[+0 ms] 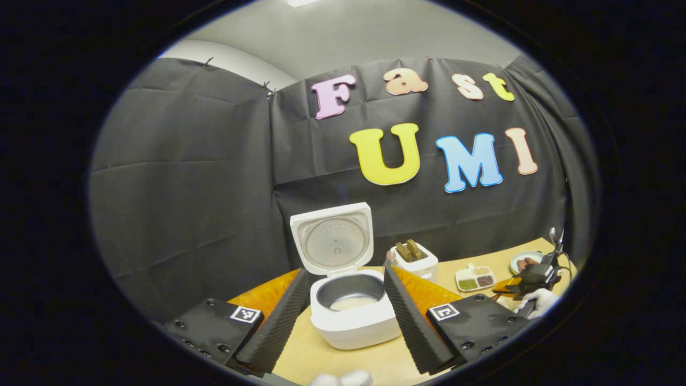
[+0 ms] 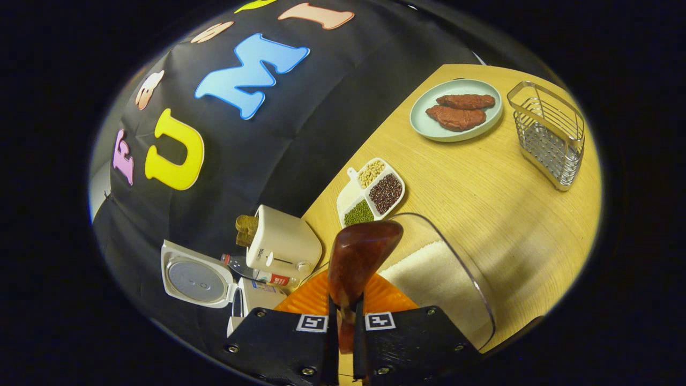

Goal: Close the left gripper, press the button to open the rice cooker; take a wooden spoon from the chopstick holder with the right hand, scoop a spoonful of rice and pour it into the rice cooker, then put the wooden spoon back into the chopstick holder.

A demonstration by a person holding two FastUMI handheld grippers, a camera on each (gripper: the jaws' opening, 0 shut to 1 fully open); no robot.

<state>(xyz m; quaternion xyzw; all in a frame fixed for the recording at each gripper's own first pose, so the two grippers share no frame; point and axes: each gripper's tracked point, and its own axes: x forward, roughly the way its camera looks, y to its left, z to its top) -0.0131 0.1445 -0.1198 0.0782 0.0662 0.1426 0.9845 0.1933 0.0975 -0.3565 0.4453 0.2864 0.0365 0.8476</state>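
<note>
The white rice cooker (image 1: 353, 321) stands open, lid (image 1: 332, 244) upright and a little rice in its pot. My left gripper (image 1: 345, 321) is open, its fingers wide apart on either side of the cooker in the left gripper view, holding nothing. My right gripper (image 2: 345, 321) is shut on the handle of the reddish-brown wooden spoon (image 2: 362, 252). The spoon's bowl hovers over the near rim of a clear container of rice (image 2: 434, 279); I see no rice on the side facing me. The wire chopstick holder (image 2: 549, 134) stands at the table's far right. The right gripper (image 1: 536, 276), in a white-gloved hand, also appears far right.
A toaster (image 2: 281, 241) with bread and a small bottle (image 2: 257, 274) stand by the cooker's lid (image 2: 195, 279). A divided dish of beans (image 2: 372, 193) and a plate with meat (image 2: 455, 110) lie on the wooden table (image 2: 482, 203). An orange mat (image 2: 321, 297) lies under the cooker.
</note>
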